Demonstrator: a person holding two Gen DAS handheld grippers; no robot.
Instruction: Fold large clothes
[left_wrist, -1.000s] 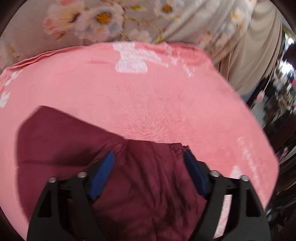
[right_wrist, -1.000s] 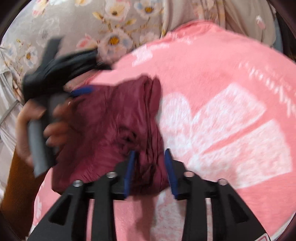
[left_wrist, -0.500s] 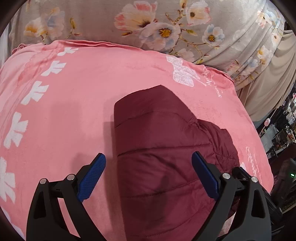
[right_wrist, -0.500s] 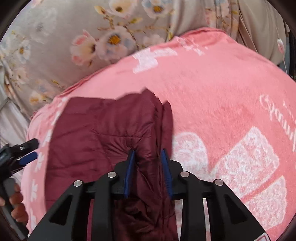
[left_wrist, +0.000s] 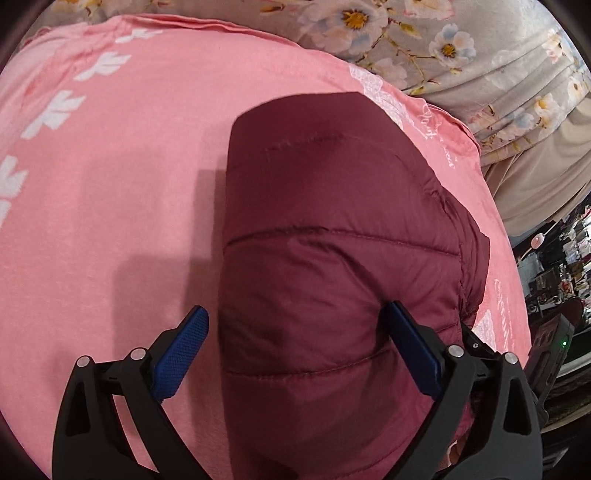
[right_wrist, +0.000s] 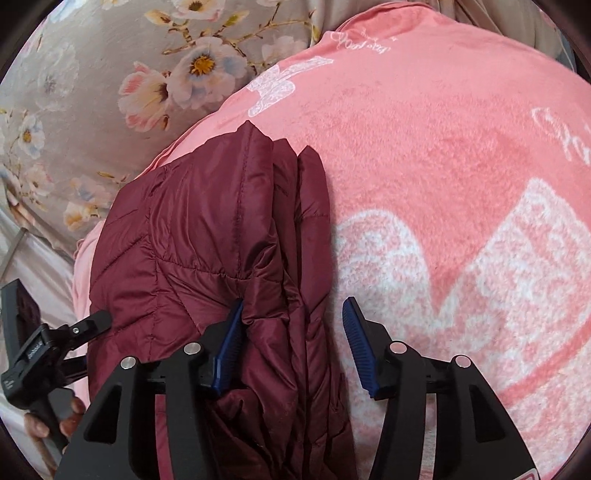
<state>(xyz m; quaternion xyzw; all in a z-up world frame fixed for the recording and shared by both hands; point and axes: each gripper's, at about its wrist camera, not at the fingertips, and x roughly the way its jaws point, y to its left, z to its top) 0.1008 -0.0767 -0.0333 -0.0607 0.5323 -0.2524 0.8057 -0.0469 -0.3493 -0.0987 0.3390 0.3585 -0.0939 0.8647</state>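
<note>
A dark red quilted jacket (left_wrist: 332, 258) lies folded in a thick bundle on a pink blanket (left_wrist: 110, 184). My left gripper (left_wrist: 295, 332) is open, its blue fingers straddling the near end of the bundle without pinching it. In the right wrist view the jacket (right_wrist: 207, 240) shows its stacked folded edges on the right side. My right gripper (right_wrist: 291, 325) is open around those layered edges, with the left finger against the fabric and the right finger over the blanket (right_wrist: 443, 184). The left gripper (right_wrist: 55, 343) also shows at the lower left of that view.
A grey floral cloth (left_wrist: 443, 44) lies beyond the blanket's far edge and also shows in the right wrist view (right_wrist: 110, 74). A beige cloth (left_wrist: 535, 177) hangs at the right. Dark cluttered room space (left_wrist: 554, 295) lies past the blanket's right edge.
My right gripper was shut on the jacket's folded edge and has opened, letting it go. My left gripper has pulled back from the jacket and now straddles the settled bundle, which lies flat.
</note>
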